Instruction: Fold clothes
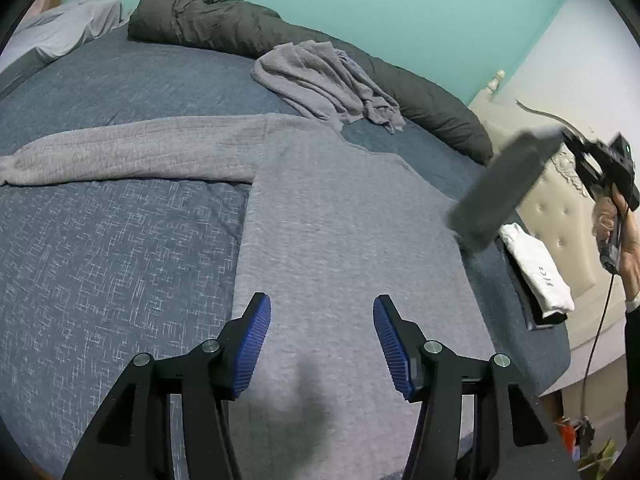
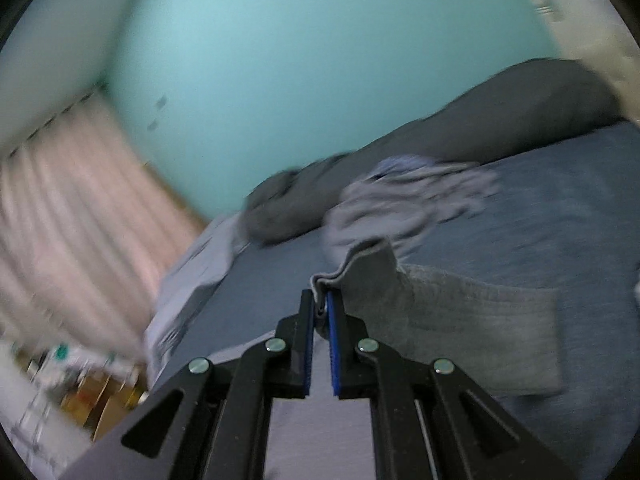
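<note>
- Step: folding the right sleeve (image 1: 500, 196) of the grey sweater (image 1: 340, 220), which lies spread flat on the bed (image 1: 100, 260).
- Right gripper (image 2: 322, 304) is clamped on the cuff, lifted above the bed's right edge.
- Left gripper (image 1: 322, 340) hovers over the hem, jaws spread, empty.
- Next, probably: carry the sleeve across the body and lay it flat.

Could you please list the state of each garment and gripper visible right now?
Grey knit sweater: spread flat on the bed, one sleeve lifted.
Crumpled grey garment: unfolded heap.
White folded garment: folded at the bed's edge.
Left gripper: open, empty.
Right gripper: shut on the sleeve.
</note>
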A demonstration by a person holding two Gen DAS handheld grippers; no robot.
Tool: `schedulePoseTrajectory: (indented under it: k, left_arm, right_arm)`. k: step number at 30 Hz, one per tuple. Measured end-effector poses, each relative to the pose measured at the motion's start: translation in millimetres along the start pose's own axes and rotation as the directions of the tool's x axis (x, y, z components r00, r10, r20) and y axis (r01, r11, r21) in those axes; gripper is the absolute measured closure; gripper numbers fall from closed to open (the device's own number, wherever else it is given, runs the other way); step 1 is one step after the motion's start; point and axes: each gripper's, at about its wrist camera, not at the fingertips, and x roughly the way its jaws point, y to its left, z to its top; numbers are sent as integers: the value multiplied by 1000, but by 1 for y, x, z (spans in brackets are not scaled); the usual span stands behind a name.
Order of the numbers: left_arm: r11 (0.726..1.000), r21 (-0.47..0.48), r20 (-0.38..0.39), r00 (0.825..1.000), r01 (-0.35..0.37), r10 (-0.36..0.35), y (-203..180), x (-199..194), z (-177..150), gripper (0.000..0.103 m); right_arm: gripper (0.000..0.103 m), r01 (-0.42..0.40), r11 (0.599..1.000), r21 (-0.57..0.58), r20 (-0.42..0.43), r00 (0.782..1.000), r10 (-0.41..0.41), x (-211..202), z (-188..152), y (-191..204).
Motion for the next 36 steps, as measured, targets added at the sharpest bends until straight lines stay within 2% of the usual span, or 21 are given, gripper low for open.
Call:
schedulePoseTrajectory:
  k: [2, 5, 12, 16, 18, 19, 22, 23, 25, 28, 32, 36]
  left_arm:
    - [1000, 6, 1, 1000, 5, -5, -1, -4, 0, 44]
    - [1000, 10, 12, 1000, -3, 3, -1, -11, -3, 43]
    - [1000, -23, -16, 1000, 7, -7, 11, -8, -10, 42]
    - [999, -33, -38, 999, 3, -4, 15, -1, -12, 42]
    - [999, -42, -43, 999, 2, -4, 18, 5, -12, 40]
    - [999, -47, -47, 999, 1, -3, 19, 8, -12, 38]
    - [998, -59, -77, 997, -10, 5, 23, 26, -11, 38]
    - [998, -61, -87, 996, -14, 9, 24, 31, -11, 38]
    - [998, -58, -102, 995, -19, 13, 24, 44, -10, 38]
    - [997, -70, -126, 992, -22, 13, 25, 65, -9, 38]
    - [997, -66, -174, 985, -25, 14, 20, 95, -8, 38]
    - [999, 6, -203, 978, -44, 44, 12, 118, -8, 38]
  right_arm:
    - [97, -47, 999, -22, -69, 997, 45, 34, -21, 29]
    - [97, -75, 996, -41, -180, 981, 66, 85, -64, 55]
    - [97, -97, 995, 10, -354, 931, 94, 172, -156, 63]
    - [97, -108, 993, 41, -396, 911, 115, 193, -190, 60]
    - [97, -132, 990, 51, -432, 891, 141, 203, -203, 61]
    - [94, -132, 990, 52, -450, 882, 141, 205, -208, 59]
    - [90, -63, 998, 31, -477, 876, 70, 205, -214, 49]
    - [85, -38, 999, 29, -478, 877, 47, 203, -214, 44]
    - [79, -19, 999, 47, -435, 899, 38, 187, -208, 30]
    - [59, 7, 997, 74, -346, 938, 19, 155, -200, 9]
    - [58, 3, 988, 153, -237, 971, 33, 115, -202, -21]
    - [58, 71, 978, 197, -173, 984, -37, 82, -215, -54]
